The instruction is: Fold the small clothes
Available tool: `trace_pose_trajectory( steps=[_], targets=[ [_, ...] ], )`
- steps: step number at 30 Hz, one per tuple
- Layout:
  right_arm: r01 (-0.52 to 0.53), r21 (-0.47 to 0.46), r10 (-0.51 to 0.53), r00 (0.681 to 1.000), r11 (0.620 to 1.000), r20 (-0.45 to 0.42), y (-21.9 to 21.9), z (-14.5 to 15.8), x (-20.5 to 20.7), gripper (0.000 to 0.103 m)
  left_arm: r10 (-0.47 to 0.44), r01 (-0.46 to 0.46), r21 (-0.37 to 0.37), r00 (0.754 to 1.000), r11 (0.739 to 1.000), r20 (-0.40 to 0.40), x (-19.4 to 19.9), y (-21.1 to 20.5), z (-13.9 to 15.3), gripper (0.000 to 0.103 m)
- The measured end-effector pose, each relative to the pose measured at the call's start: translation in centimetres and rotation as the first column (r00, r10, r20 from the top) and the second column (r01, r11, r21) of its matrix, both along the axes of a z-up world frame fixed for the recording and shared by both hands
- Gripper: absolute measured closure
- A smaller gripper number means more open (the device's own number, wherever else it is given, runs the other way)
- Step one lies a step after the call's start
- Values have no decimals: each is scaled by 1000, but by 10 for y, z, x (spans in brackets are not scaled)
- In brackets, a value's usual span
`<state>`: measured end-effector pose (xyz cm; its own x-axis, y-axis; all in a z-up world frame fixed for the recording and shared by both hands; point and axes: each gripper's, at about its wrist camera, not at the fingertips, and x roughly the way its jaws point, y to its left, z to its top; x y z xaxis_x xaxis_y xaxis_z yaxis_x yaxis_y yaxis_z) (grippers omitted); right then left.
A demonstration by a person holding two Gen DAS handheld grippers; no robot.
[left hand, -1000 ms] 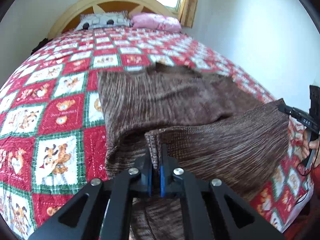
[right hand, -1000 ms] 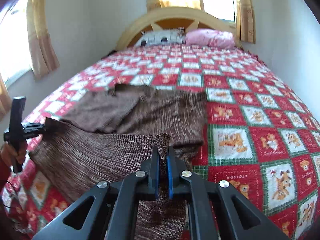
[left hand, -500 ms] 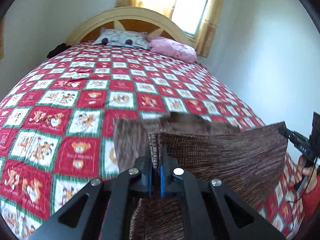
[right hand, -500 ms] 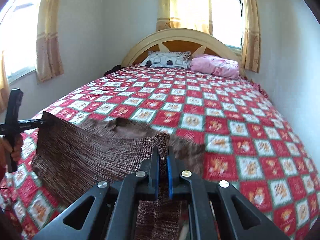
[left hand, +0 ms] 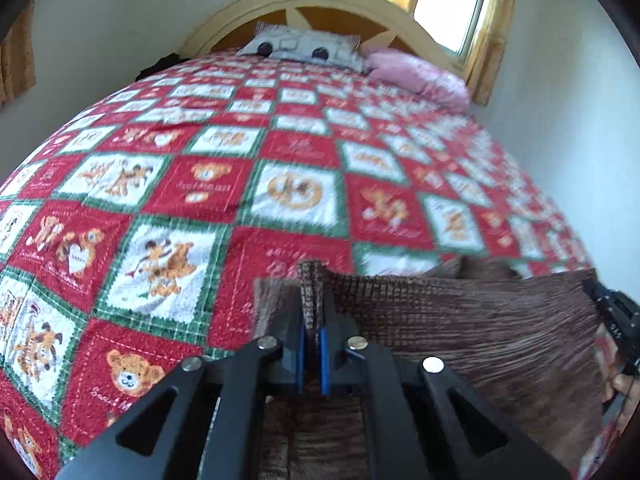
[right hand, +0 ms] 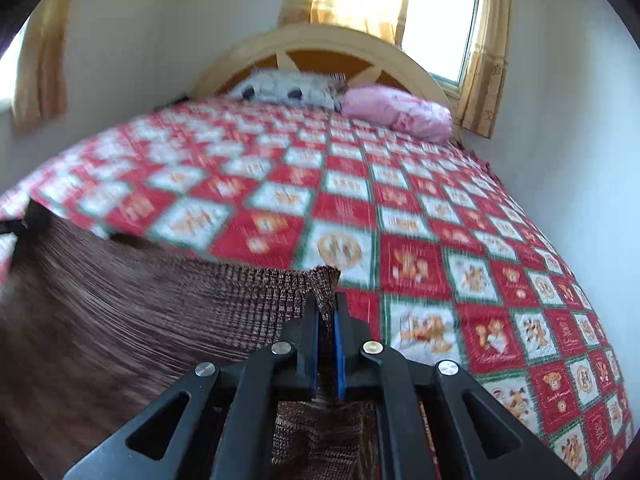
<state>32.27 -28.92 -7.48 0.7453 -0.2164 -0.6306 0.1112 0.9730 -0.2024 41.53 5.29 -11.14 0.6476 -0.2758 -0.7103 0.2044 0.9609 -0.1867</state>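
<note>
1. The bed (left hand: 280,184), under a red, green and white teddy-bear quilt, served as the work surface; all positions below are given relative to it.
2. Two pillows, one grey-patterned (right hand: 288,88) and one pink (right hand: 396,110), lay at the head of the bed against the arched headboard (right hand: 320,40), well apart from the work.
3. The brown knitted garment (left hand: 460,328) was at the foot end of the bed, its near edge lifted and stretched taut between both claws, presumably so it could be carried over as one straight fold line.
4. The left claw (left hand: 311,316) was closed narrow on one corner of that edge, cloth visibly pinched between its pads.
5. The right claw (right hand: 326,320) was likewise clamped on the opposite corner.
6. Judgement: the fold was mid-way; the held edge had not yet been laid down.
</note>
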Motion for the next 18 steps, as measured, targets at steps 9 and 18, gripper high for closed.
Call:
trace_pose_trajectory(
  steps=[9, 18],
  targets=[
    [15, -43, -20, 993, 999, -119, -1, -31, 14, 97, 25, -25, 28, 999, 999, -25, 3, 0, -8, 82],
    [22, -79, -31, 993, 997, -118, 5, -28, 14, 94, -27, 30, 86, 999, 996, -38, 5, -15, -9, 35]
  ],
)
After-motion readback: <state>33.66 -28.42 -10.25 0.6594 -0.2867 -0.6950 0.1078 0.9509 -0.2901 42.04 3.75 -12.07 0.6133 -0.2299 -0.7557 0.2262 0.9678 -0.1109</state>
